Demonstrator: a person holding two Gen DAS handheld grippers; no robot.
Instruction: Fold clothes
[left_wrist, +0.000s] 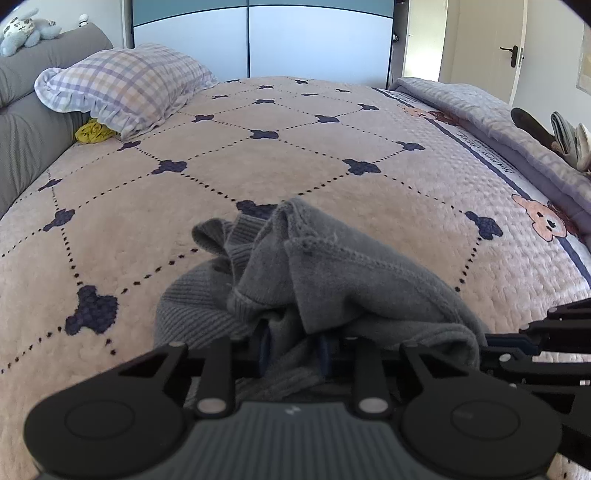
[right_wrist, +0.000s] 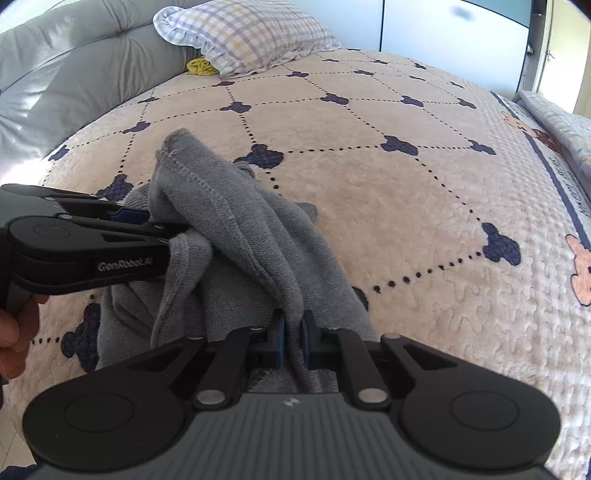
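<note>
Two grippers shared one grey knit sweater, bunched low in the frame over the quilted bedspread. At left the left gripper pinched a hem edge; lower centre the right gripper was clamped on a seam fold. Judging by that, both grips were there to lift and spread it. A plaid pillow lay at the top.

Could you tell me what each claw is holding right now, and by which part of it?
Both hold the grey sweater. The right claw pinches a fold of its fabric beside a stitched seam; the left claw clamps a bunched hemmed edge.
</note>
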